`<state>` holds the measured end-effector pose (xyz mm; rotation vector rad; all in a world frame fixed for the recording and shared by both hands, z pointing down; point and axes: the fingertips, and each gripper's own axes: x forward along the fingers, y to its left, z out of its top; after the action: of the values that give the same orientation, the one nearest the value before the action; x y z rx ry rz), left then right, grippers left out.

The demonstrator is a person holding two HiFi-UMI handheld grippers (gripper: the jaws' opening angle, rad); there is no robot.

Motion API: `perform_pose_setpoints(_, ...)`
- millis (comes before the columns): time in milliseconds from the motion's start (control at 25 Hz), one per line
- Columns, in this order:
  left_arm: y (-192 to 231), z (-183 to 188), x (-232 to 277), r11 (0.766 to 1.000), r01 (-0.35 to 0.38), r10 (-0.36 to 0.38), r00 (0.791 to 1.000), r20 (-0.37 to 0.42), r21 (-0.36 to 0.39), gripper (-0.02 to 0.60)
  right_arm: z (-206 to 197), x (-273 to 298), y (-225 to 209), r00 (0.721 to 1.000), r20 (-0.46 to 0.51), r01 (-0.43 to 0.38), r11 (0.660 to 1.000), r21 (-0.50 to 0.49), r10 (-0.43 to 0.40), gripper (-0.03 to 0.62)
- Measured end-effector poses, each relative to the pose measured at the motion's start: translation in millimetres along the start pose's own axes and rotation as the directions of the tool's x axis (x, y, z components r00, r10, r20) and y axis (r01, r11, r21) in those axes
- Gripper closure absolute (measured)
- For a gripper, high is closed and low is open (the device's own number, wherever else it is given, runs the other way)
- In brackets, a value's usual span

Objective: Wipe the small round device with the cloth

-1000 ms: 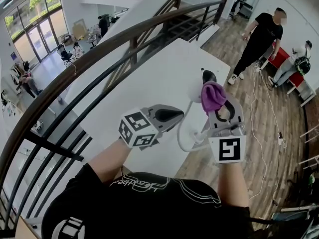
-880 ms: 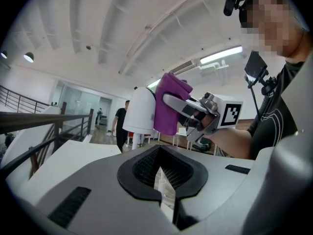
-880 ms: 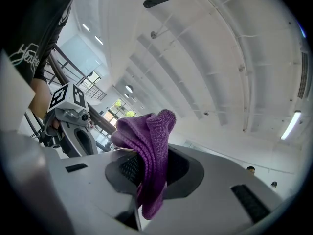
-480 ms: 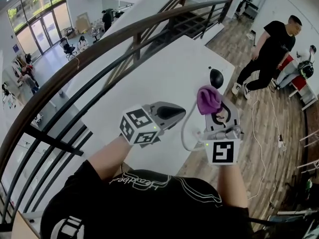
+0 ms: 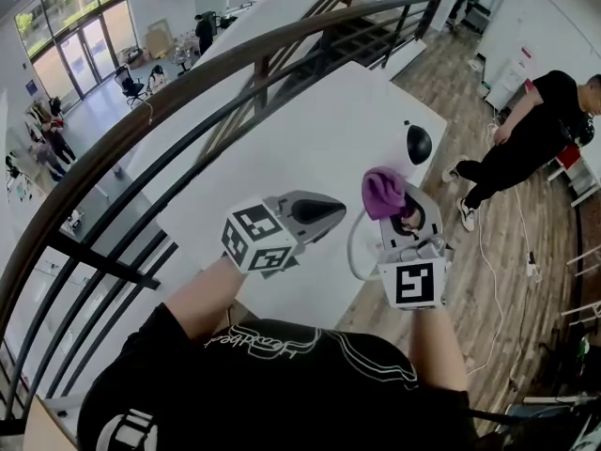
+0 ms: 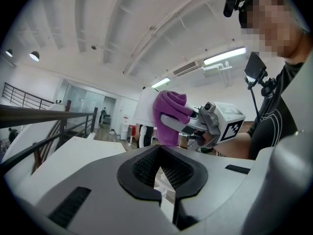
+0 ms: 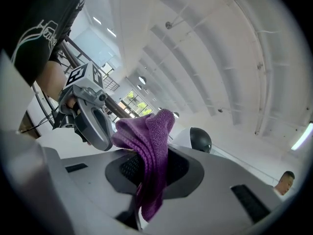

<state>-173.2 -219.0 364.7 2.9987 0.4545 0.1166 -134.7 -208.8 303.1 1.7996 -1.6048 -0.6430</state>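
The right gripper [image 5: 394, 209], clamped on the purple cloth [image 5: 382, 192], should press its bunched fold gently onto the small round device [image 5: 418, 143], while the left gripper [image 5: 336, 212] sits closed and empty.

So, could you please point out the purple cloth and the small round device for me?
purple cloth [image 5: 383, 192]: head view, middle of its bunched fold.
small round device [image 5: 418, 143]: head view, centre of its dark rounded face.

On table [image 5: 310, 148], small round device [image 5: 418, 143] near far right edge; cloth [image 5: 382, 192] before it, above right edge; railing [image 5: 178, 94] along table's left.
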Motion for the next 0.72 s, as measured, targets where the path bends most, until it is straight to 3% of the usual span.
perform_pose_setpoints(200, -7, 2, -6, 1.000, -0.013, 0.013, 1.000, 0.001, -0.003, 0.574, -5, -4, 9, 0.998, -0.016, -0.057, 0.997, 0.049, 0.058, 0.536)
perform_pose_setpoints(360, -31, 13, -12, 1.000, -0.002, 0.002, 1.000, -0.004, 0.016, 0.574, -3, -24, 9, 0.993, 0.024, -0.119, 0.970, 0.213, 0.117, 0.536)
perform_pose_setpoints(600, -73, 28, -21, 0.999, 0.029, -0.030, 0.999, 0.028, 0.042, 0.574, 3, -70, 3, 0.982, 0.130, -0.186, 0.856, 0.483, 0.139, 0.536)
perform_pose_setpoints(720, -99, 36, -21, 0.998, 0.027, -0.030, 0.998, 0.051, 0.052, 0.574, 3, -101, 4, 0.970, 0.178, -0.242, 0.760, 0.603, 0.167, 0.536)
